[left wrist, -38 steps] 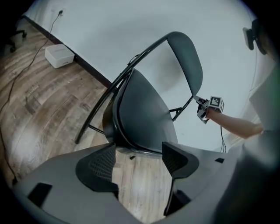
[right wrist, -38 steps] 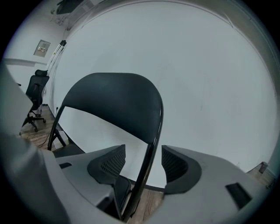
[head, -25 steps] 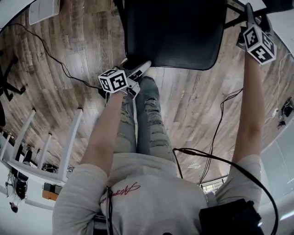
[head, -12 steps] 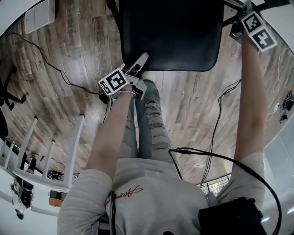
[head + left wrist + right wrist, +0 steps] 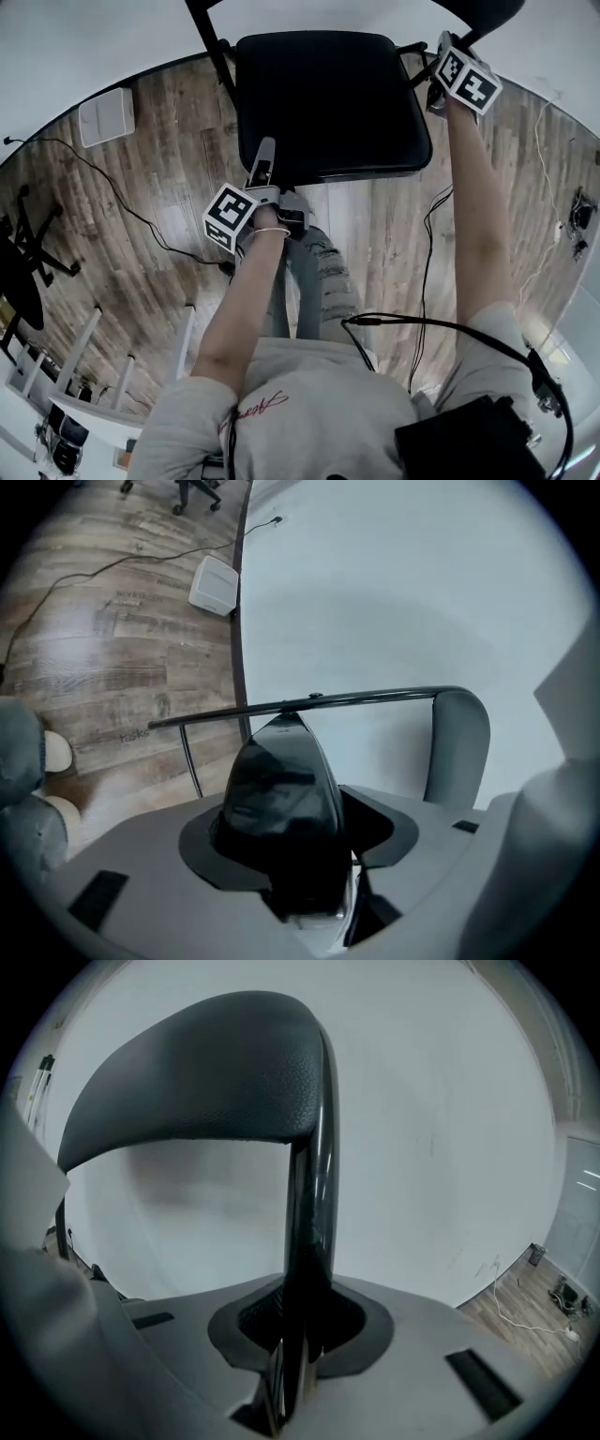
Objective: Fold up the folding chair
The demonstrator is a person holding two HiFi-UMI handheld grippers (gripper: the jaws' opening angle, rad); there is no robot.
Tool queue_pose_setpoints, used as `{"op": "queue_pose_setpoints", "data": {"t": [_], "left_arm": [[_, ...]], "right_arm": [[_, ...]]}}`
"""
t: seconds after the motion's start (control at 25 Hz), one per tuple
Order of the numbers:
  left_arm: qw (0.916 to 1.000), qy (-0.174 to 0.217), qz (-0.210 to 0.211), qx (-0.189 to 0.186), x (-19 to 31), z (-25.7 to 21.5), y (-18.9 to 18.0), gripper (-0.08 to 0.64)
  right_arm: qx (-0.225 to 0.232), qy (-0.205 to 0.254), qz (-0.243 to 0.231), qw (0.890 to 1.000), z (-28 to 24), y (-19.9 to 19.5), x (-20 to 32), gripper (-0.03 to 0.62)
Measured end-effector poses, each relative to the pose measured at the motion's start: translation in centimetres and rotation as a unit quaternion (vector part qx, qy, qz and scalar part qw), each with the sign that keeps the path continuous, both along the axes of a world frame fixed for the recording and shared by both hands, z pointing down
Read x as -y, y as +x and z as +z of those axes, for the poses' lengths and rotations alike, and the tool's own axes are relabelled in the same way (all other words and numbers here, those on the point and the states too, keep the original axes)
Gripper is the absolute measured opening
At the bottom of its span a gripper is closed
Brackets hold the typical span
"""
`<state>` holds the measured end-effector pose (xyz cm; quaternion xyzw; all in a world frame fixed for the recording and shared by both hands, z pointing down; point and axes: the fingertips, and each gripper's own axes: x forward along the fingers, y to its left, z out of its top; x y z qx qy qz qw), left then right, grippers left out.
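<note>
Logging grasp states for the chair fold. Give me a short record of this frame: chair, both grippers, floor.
chair: seat still spread out, not folded
left gripper: jaws closing on the seat's front edge
right gripper: shut on the frame tube below the backrest
floor: wood planks; cables trailing; white box by the wall

A wood-plank floor (image 5: pixel 141 234) meets a plain white wall (image 5: pixel 94 47). A white box (image 5: pixel 105 116) lies beside it, cables (image 5: pixel 103 178) trailing across the boards.
</note>
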<state>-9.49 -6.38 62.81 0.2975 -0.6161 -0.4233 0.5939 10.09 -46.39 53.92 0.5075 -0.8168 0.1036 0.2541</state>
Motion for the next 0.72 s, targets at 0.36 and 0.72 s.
{"op": "queue_pose_setpoints", "data": {"t": [0.36, 0.72], "left_arm": [[0.9899, -0.109, -0.045, 0.079, 9.3, -6.5, -9.5, 0.221], [0.9713, -0.23, -0.033, 0.05, 14.7, -8.6, -13.9, 0.238]], "right_arm": [[-0.049, -0.056, -0.063, 0.995, -1.5, -3.3, 2.4, 0.057], [-0.117, -0.103, -0.154, 0.976, -1.8, -6.3, 2.7, 0.055]]}}
